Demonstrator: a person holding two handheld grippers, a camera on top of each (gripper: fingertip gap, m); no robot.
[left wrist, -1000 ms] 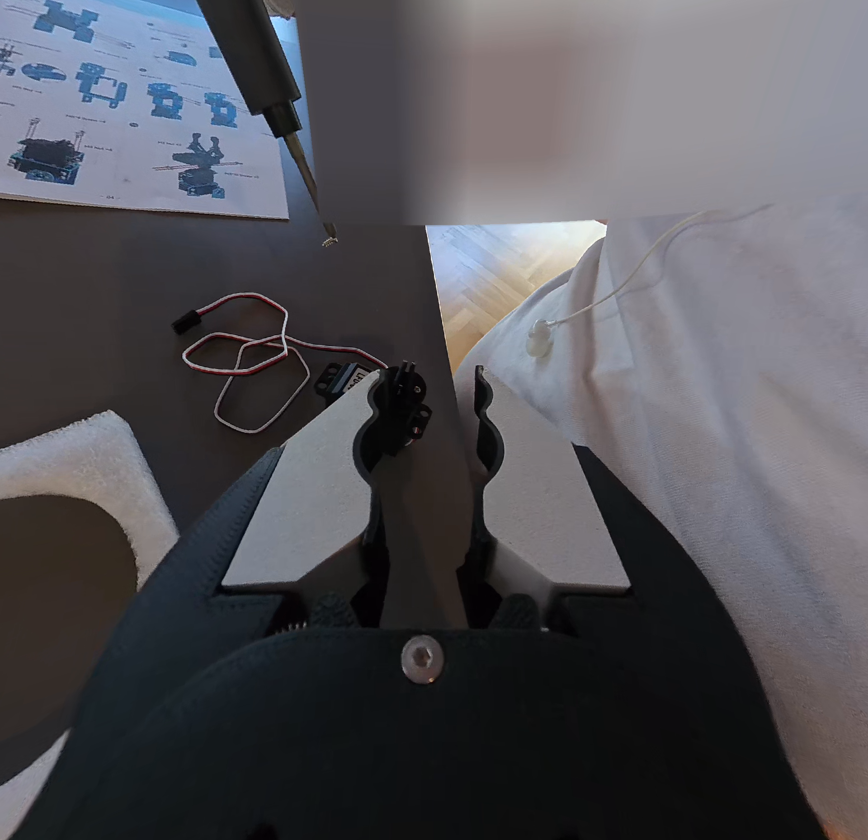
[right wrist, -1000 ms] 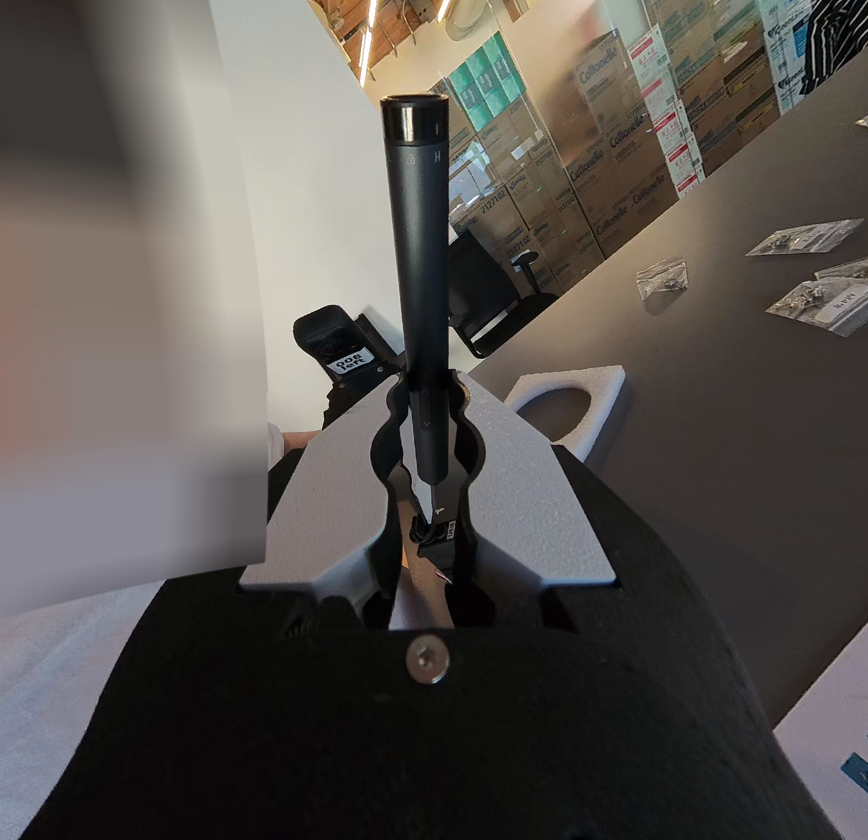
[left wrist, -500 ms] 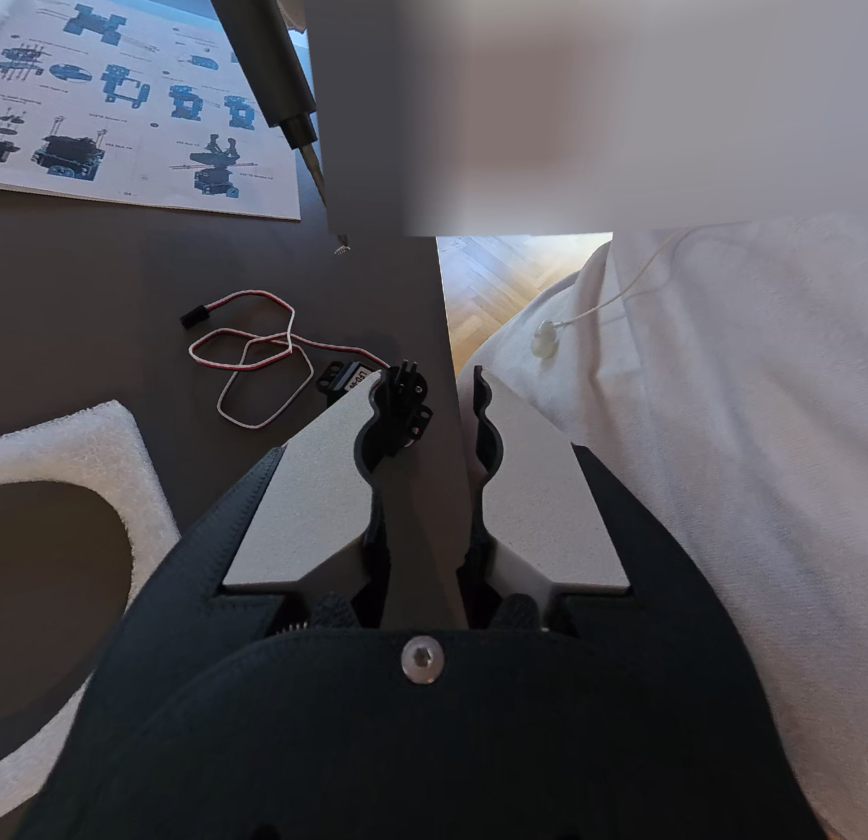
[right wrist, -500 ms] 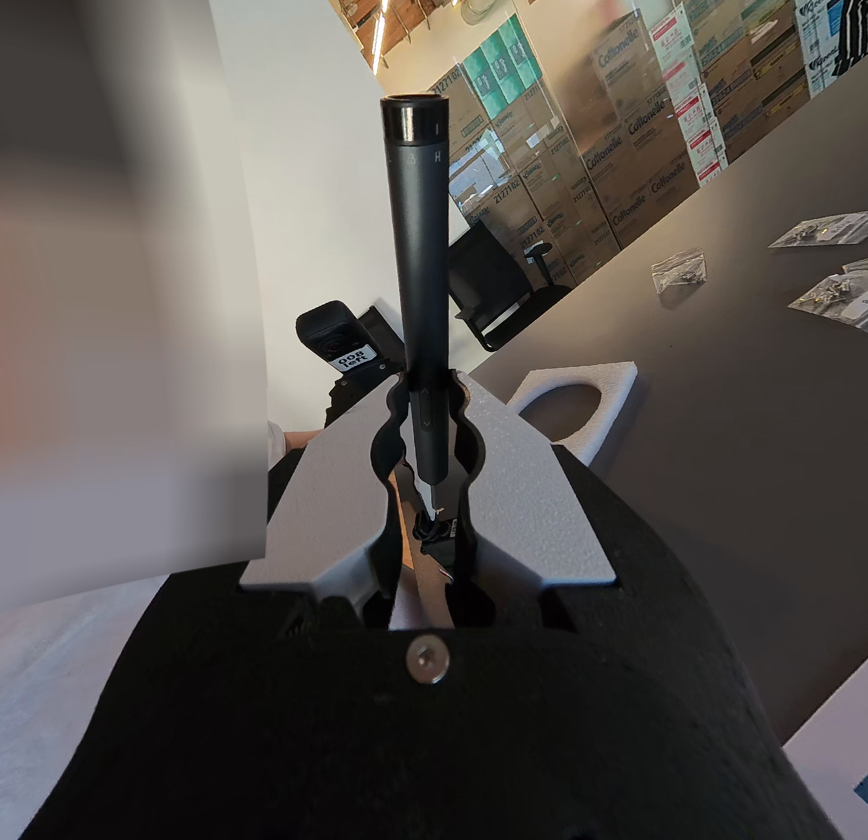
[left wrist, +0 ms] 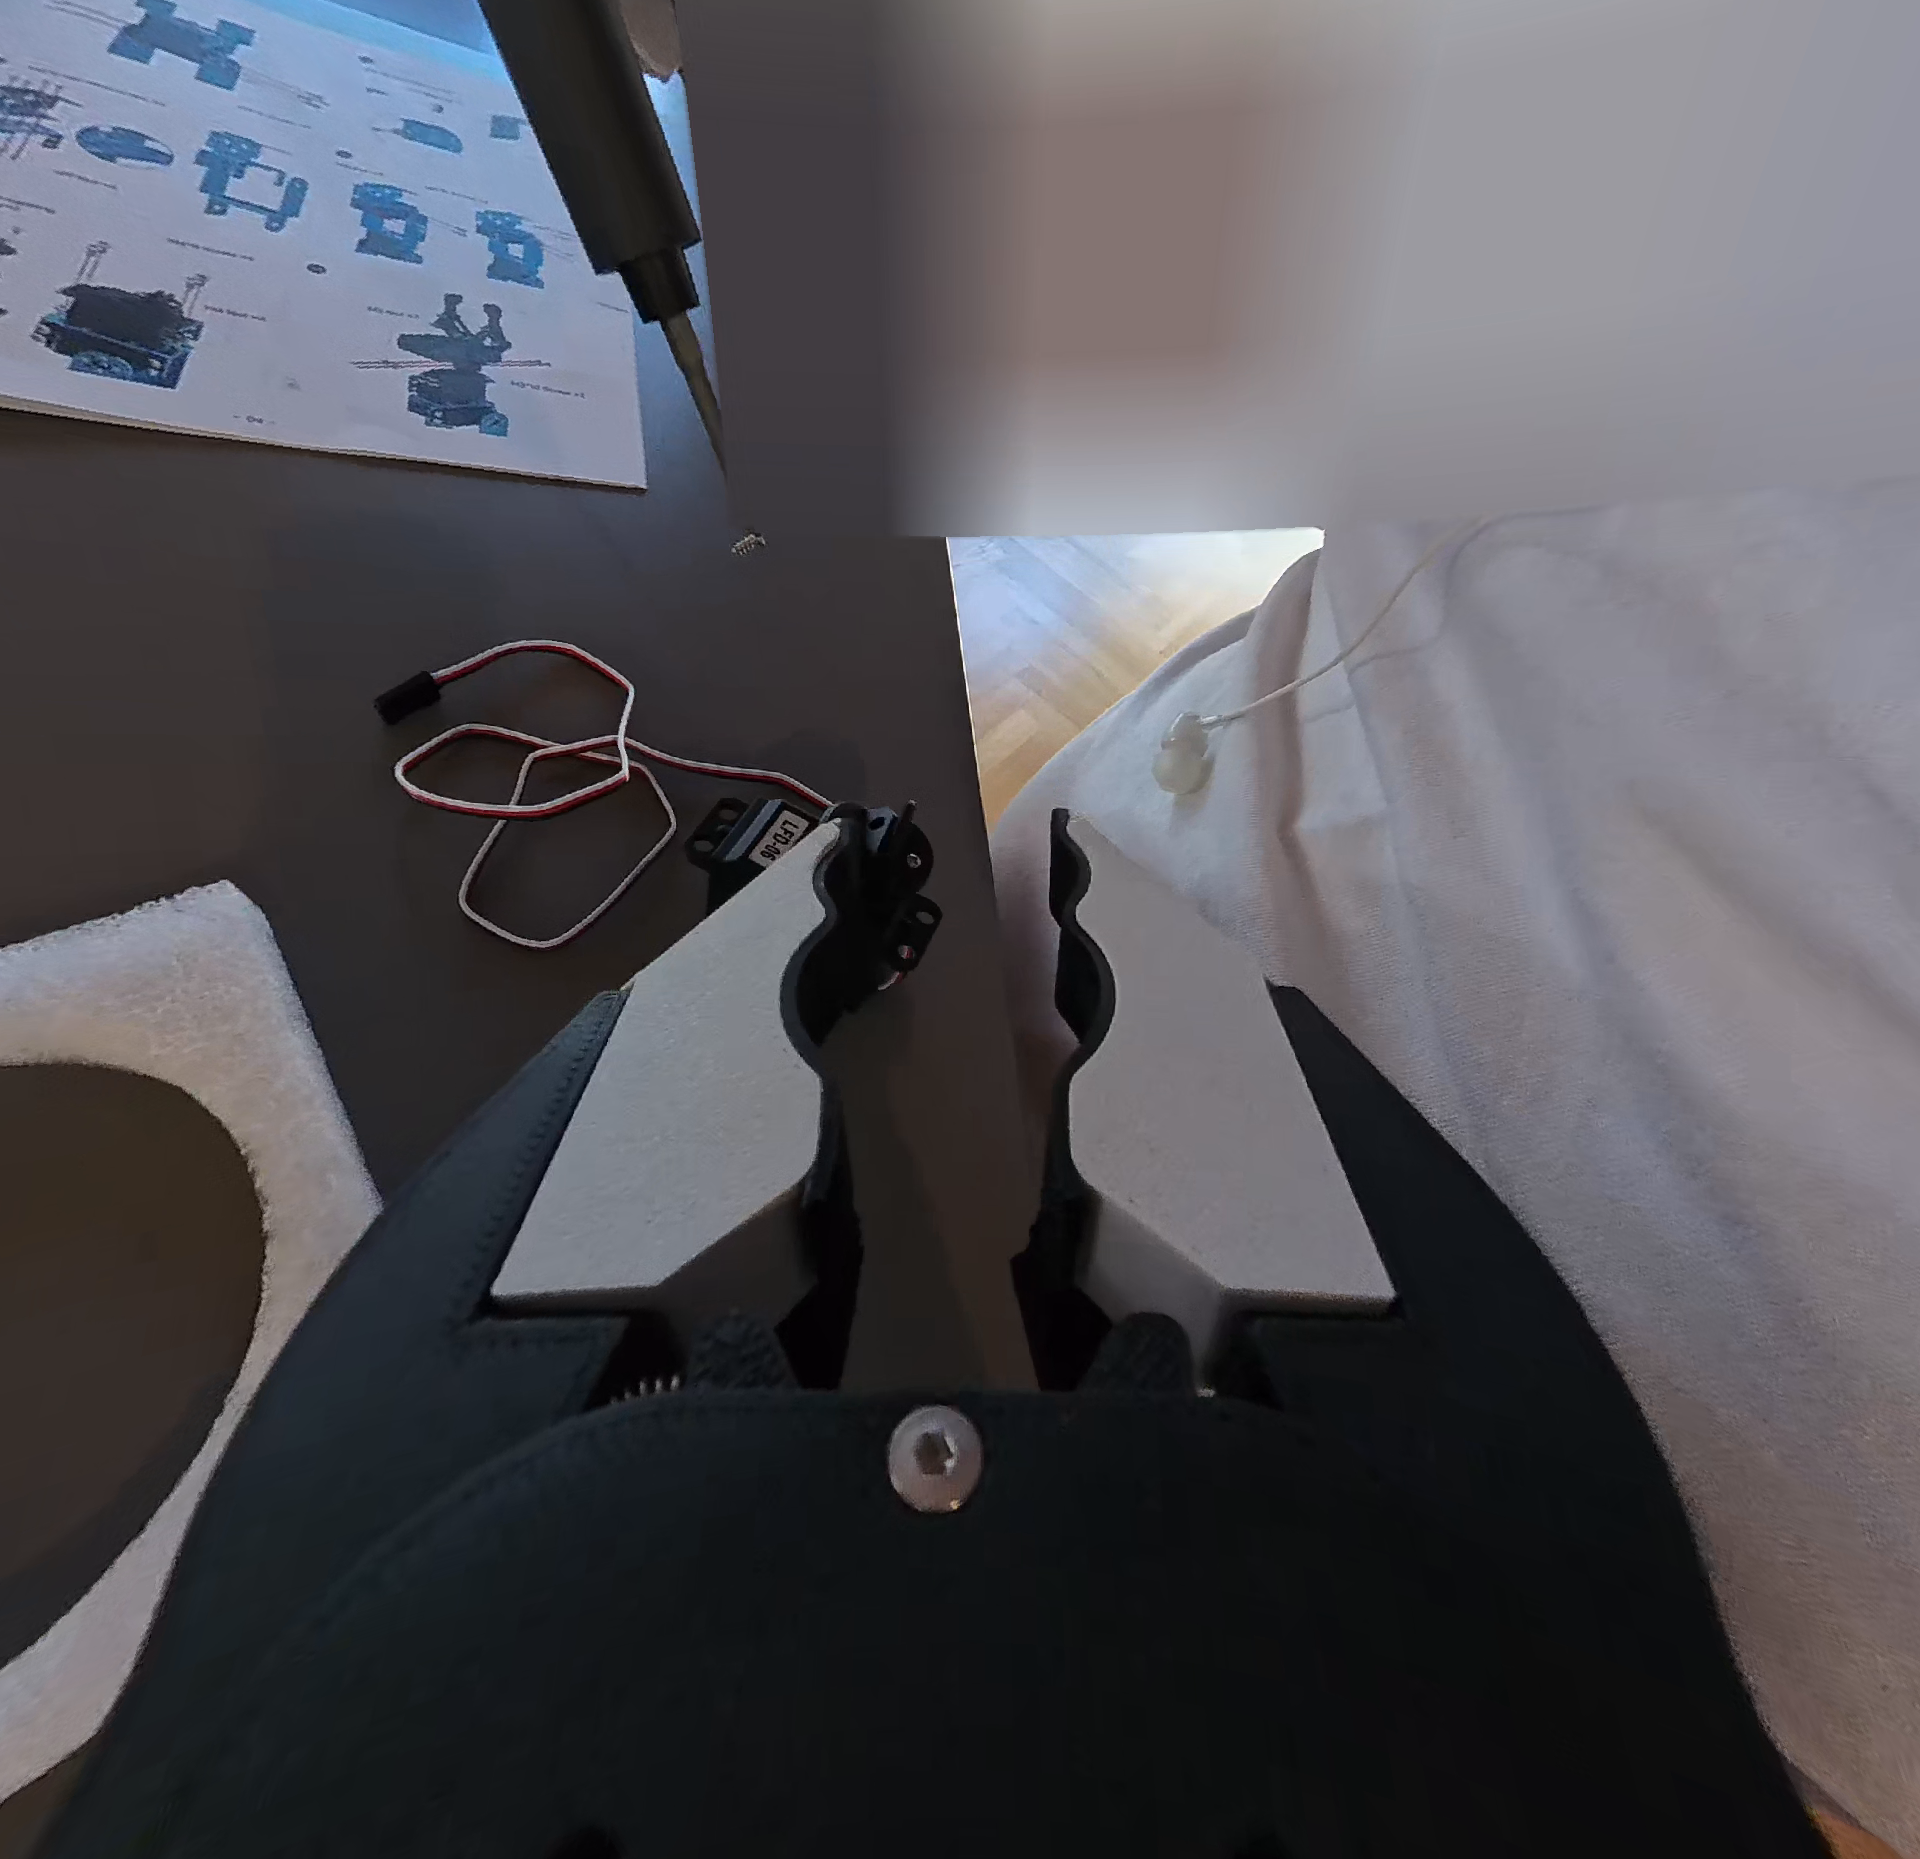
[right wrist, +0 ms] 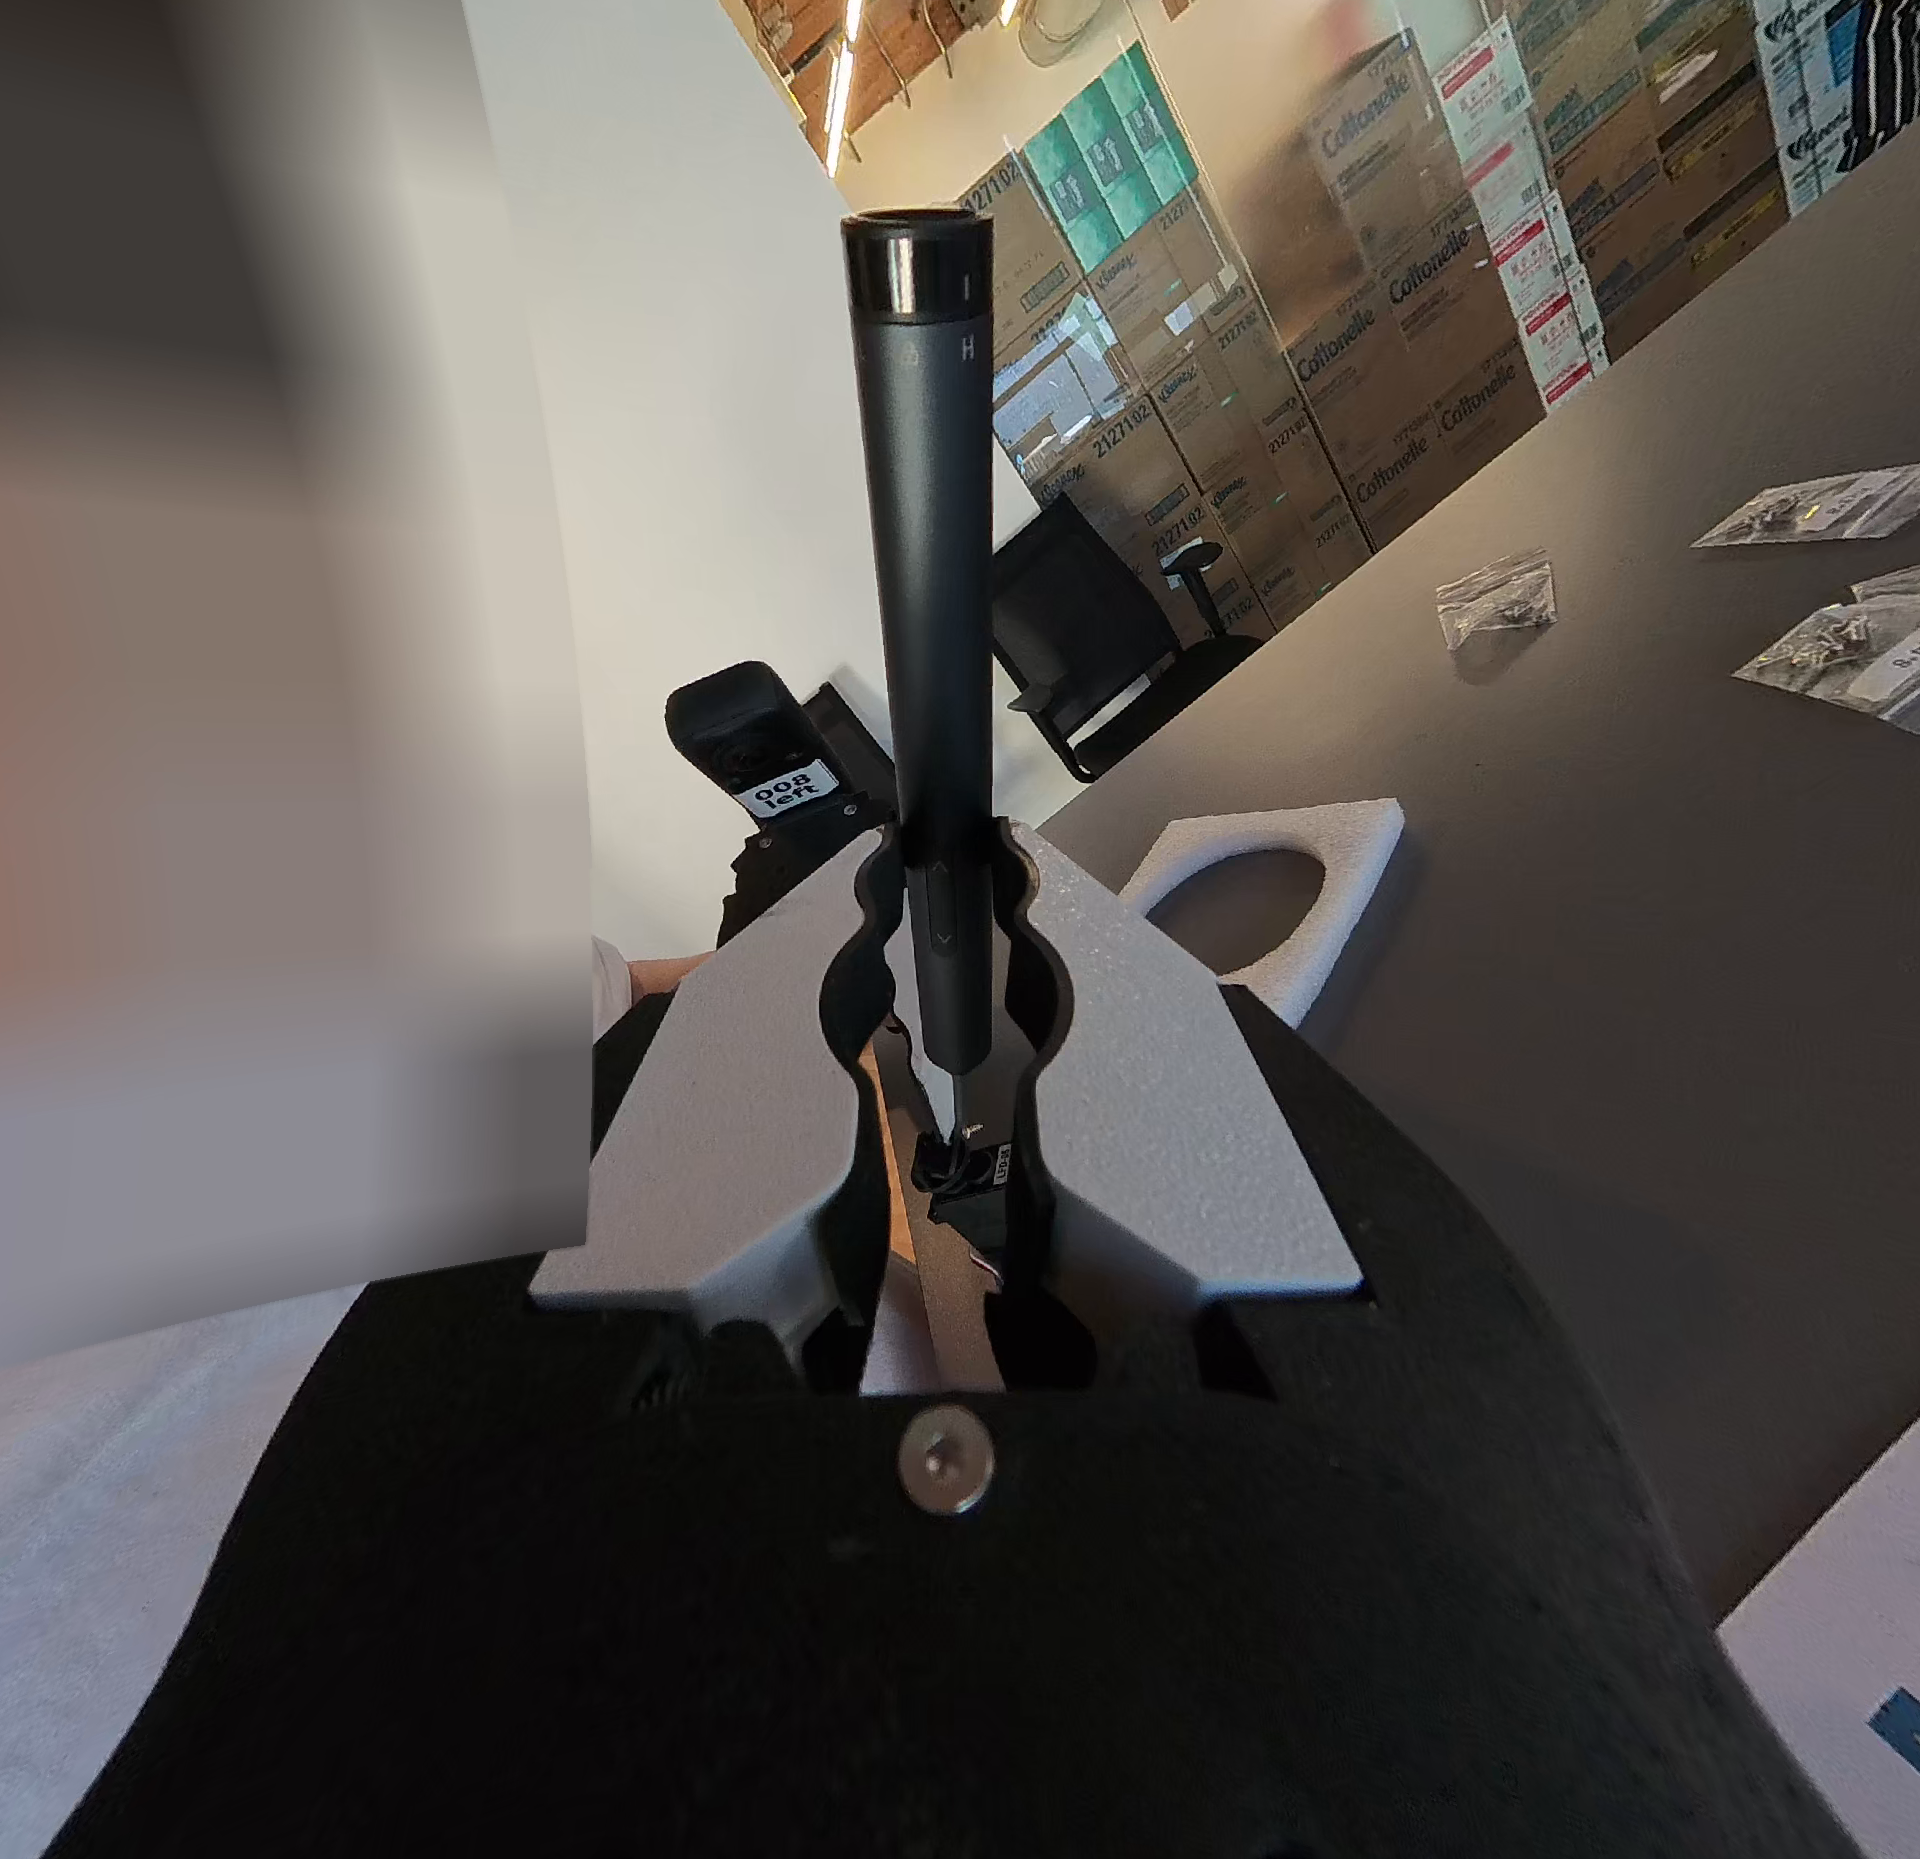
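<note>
My right gripper (right wrist: 951,843) is shut on a dark grey electric screwdriver (right wrist: 925,562), held upright. Its bit carries a small screw (right wrist: 971,1129) just above a small black servo (right wrist: 961,1175) on the dark table. In the left wrist view the same screwdriver (left wrist: 592,116) comes in from the top, with the screw (left wrist: 746,542) at its tip. My left gripper (left wrist: 945,843) is open at the table edge. Its left finger (left wrist: 717,1040) rests against the servo (left wrist: 883,874), and its right finger hangs past the edge. The servo's red and white wire (left wrist: 551,770) lies looped on the table.
An instruction sheet (left wrist: 260,199) lies at the far left. A white foam piece with a round hole (left wrist: 156,978) sits nearby; it also shows in the right wrist view (right wrist: 1278,874). Bags of screws (right wrist: 1496,594) lie farther off. A person's white garment (left wrist: 1558,874) fills the right side. Tip to tip, the grippers are about 15 cm apart.
Both views have drifted only slightly. The screwdriver tip with its screw stays over the servo, and the left gripper stays open beside it.
</note>
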